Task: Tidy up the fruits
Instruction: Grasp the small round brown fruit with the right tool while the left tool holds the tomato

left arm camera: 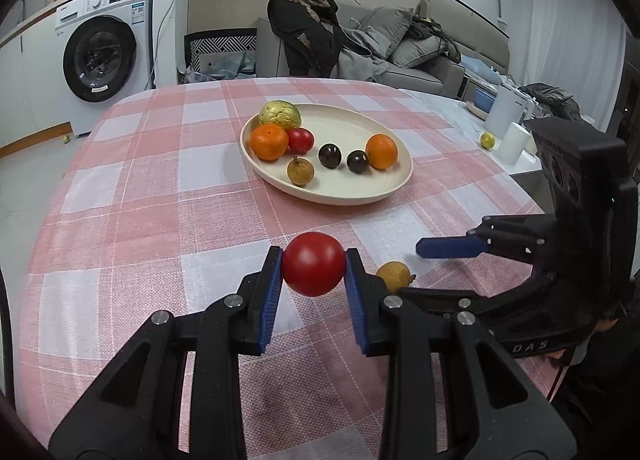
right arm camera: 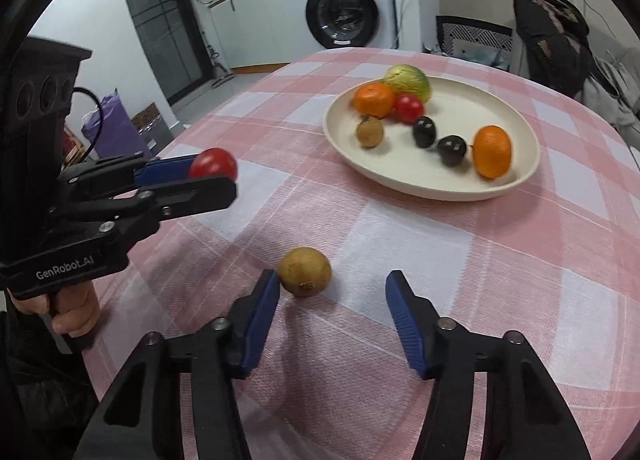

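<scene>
The left gripper [left arm camera: 313,266] is clenched on a red tomato [left arm camera: 313,264], its blue pads pressing both sides and holding it above the pink checked tablecloth [left arm camera: 140,187]. The right gripper [right arm camera: 332,286] is spread wide, its left pad just beside a brownish-yellow fruit [right arm camera: 305,271] lying on the cloth. At twelve o'clock from the tomato sits the cream plate [left arm camera: 352,195], carrying two oranges, a second tomato, two dark plums, a small brown fruit and a green-yellow fruit.
</scene>
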A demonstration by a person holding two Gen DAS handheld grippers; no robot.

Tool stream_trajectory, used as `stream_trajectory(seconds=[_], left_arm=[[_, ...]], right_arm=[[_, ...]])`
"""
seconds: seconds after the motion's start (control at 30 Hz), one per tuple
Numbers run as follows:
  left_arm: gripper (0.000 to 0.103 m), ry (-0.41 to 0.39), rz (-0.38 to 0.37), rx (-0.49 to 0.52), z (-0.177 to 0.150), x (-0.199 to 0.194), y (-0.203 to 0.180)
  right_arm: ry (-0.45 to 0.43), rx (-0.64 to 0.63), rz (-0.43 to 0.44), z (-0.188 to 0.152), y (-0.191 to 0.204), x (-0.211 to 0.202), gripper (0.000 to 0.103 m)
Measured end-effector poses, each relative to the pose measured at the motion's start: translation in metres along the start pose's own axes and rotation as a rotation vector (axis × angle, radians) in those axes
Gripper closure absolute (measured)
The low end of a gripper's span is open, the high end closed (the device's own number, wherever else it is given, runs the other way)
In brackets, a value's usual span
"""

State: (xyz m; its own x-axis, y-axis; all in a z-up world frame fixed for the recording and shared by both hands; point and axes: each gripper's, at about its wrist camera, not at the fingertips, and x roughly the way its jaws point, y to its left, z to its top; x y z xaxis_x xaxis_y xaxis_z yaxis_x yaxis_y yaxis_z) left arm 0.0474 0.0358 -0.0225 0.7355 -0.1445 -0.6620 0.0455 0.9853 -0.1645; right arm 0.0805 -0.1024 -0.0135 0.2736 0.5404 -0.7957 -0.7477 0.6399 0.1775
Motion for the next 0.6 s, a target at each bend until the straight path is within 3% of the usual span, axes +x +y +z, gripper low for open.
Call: stream_trajectory(seconds=[0.07, 0.4, 0.53, 0.6], left_arm=[[0.076, 0.0, 0.003, -0.001, 0.0, 0.001, 0.001], [0.076, 0.001, 0.009, 0.001, -0.001, 0.002, 0.001], [0.076, 0.004, 0.015, 0.002, -0.002, 0.004, 0.001], [0.076, 0.004, 0.017, 0.003, -0.002, 0.005, 0.001]], right_arm=[[0.01, -0.016, 0.009, 0.002, 0.005, 0.003, 0.053], [0.021, -0.057, 0.005, 0.005, 0.017, 0.011, 0.059], [0.016, -0.065, -0.016, 0.004, 0.018, 0.011, 0.073], [0.016, -0.07, -0.023, 0.003, 0.018, 0.01, 0.074]])
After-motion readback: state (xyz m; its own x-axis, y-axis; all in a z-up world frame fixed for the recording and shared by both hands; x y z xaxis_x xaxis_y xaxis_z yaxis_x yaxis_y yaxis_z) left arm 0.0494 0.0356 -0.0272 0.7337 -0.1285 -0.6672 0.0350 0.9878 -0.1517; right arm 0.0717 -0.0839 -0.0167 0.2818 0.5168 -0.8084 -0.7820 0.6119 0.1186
